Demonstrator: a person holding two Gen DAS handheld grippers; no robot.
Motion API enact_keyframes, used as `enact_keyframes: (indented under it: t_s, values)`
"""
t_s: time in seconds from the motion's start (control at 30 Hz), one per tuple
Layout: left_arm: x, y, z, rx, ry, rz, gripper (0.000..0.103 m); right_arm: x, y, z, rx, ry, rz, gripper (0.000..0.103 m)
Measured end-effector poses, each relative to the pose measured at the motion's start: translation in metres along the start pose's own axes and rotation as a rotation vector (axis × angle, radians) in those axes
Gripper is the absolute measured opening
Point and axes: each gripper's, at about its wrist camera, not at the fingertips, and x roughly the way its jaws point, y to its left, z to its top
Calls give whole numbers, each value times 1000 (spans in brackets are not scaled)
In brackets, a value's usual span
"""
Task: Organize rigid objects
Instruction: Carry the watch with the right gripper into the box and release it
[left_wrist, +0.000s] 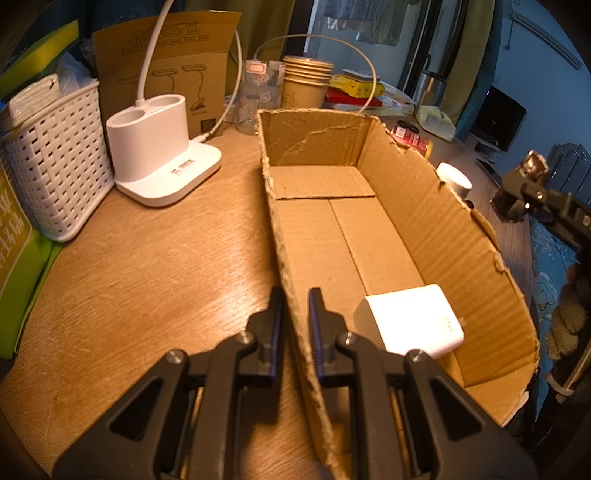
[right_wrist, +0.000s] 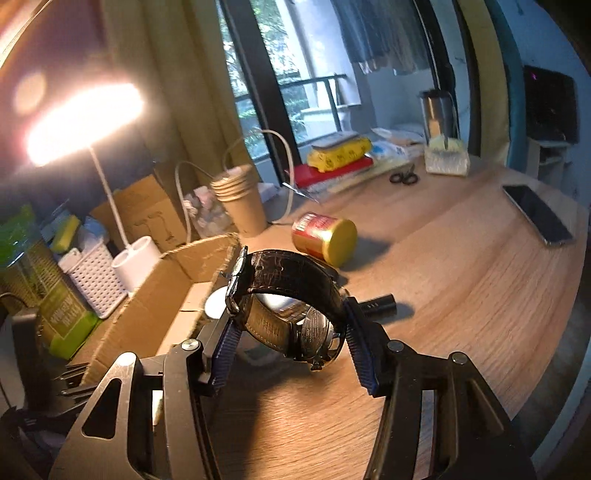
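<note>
Fingers of the left gripper (left_wrist: 295, 314) pinch the near left wall of the cardboard box (left_wrist: 436, 221), 1 finger outside and 1 inside, closed narrow on the frayed corrugated edge. Just right of them, on the box floor, lies a white square charger block (left_wrist: 410, 321) with faint print too small to read. Only this left view shows the box interior; the right view shows it from outside, left of the right gripper (right_wrist: 291, 325), whose blue ribbed fingers clamp a wristwatch (right_wrist: 288, 291) with a dark, scratched leather strap and metal case, lifted above the wooden bench (right_wrist: 461, 295). Beyond those fingers lies a red can with a yellow lid (right_wrist: 325, 236) on its side, its label blurred, and a short black cylinder (right_wrist: 376, 306). Far right rests a phone (right_wrist: 535, 214). Left of the box stand a white woven basket (left_wrist: 59, 162) and a white lamp base (left_wrist: 162, 147).
</note>
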Motion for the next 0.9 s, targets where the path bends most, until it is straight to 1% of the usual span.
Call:
enact_keyframes:
  t_s: [0.17,0.4,0.63,0.9]
  values:
    - [0,0,0,0,0,0,14,-12,18,3,-34,-27,41,57]
    - [0,0,0,0,0,0,14,-21,54,2,-116,-46,128,57]
    - [0,0,0,0,0,0,14,-14,85,-6,-187,-12,184,57]
    - [0,0,0,0,0,0,14,-2,95,-10,-215,21,195,57]
